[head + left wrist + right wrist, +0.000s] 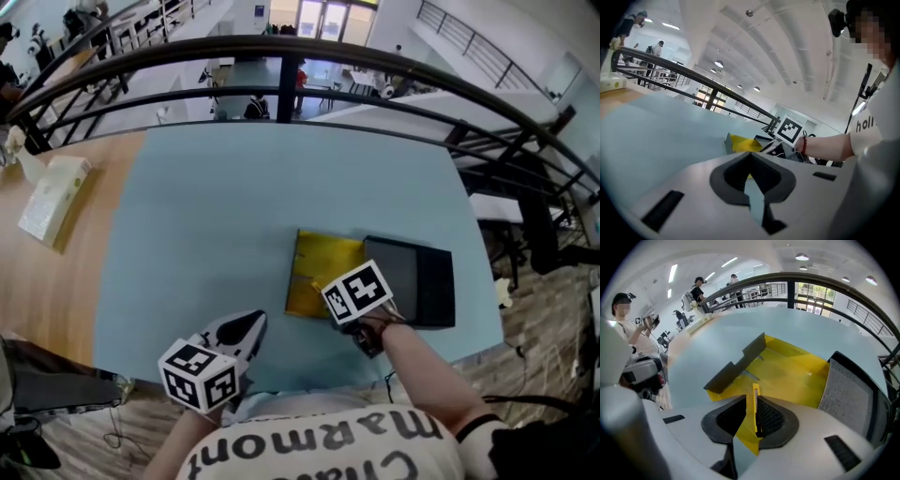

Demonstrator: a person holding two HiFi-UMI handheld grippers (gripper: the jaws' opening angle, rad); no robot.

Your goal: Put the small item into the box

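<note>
Showing right gripper (pixel 749 401) fingers (pixel 772 420) pinching a thin yellow strip (pixel 755 408) at the open yellow-lined grey box (pixel 787 371); left gripper (pixel 750 154) fingers closed, empty.

This is a big open-plan office or lab hall, seen from an upper gallery. Beyond the jaws of the right gripper (pixel 749 404), the blue tabletop (pixel 787 329) meets a curved black railing (pixel 820 280). Desks and chairs (pixel 330 89) stand on a floor below, people (pixel 698 286) stand far off to the jaws' left, and ceiling lights (pixel 802 257) hang overhead.
</note>
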